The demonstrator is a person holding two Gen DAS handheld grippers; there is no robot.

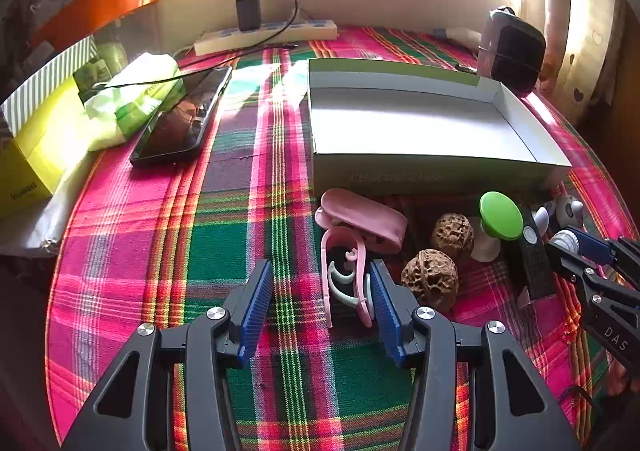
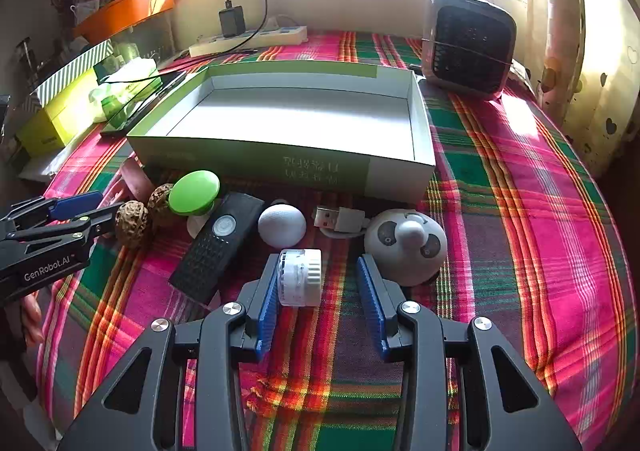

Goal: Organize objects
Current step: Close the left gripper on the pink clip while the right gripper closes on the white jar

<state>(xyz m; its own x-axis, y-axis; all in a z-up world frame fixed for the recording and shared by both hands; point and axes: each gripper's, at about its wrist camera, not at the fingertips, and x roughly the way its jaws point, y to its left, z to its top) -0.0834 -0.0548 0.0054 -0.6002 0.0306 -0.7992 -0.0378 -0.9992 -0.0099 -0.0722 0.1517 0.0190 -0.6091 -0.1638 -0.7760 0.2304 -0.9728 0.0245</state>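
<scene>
Plaid tablecloth [image 2: 520, 187] covering everything, pink and green. Big open box [image 2: 288, 119] sitting in the middle, nothing inside, with a small heater [image 2: 468, 47] behind its right corner. Phone [image 1: 182, 119] lying left of the box, next to a green tissue pack [image 1: 132, 99]. Clutter lined up just in front of the box: black remote [image 2: 218, 247], round grey gadget [image 2: 406, 245], green knob [image 2: 194, 191], white egg-shaped thing [image 2: 282, 225], two walnuts [image 1: 430, 277]. Left gripper [image 1: 320, 305] wide open over bare cloth, pink clip [image 1: 346, 271] just touching the outside of its right finger. Right gripper [image 2: 316, 293] partly open around a little white jar [image 2: 300, 277] lying on its side, left pad against it, right pad apart.
</scene>
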